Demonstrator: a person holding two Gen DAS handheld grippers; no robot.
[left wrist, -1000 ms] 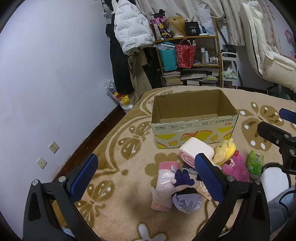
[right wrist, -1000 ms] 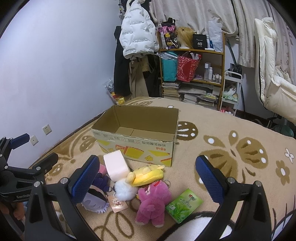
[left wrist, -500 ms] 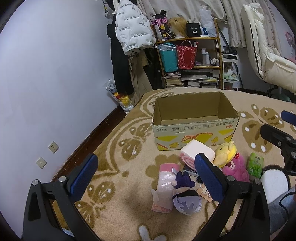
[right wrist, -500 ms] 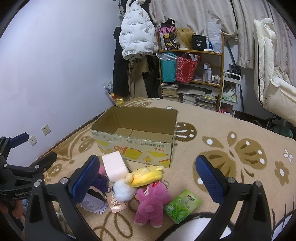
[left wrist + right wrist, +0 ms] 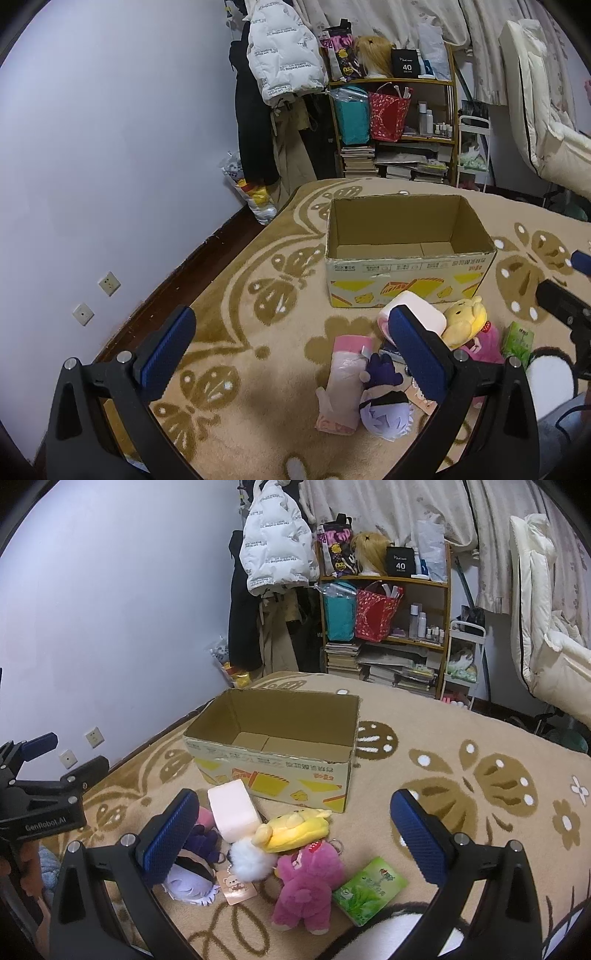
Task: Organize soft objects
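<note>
**Nothing picked yet, box waiting empty**

Both my grippers hang wide and empty: the left gripper [image 5: 291, 347] above the rug's left side, the right gripper [image 5: 295, 830] over the toy pile. The cardboard box [image 5: 280, 771] sits open mid-rug, and the soft things lie clustered just in front of it: yellow bear plush [image 5: 295, 829], pink bear plush [image 5: 306, 882], white foam block [image 5: 232, 810], purple-haired doll [image 5: 384, 406]. I'd take the yellow plush first, since it lies on top, pinching its body squarely and lifting clear of the keychain tags before crossing the box rim.
</note>
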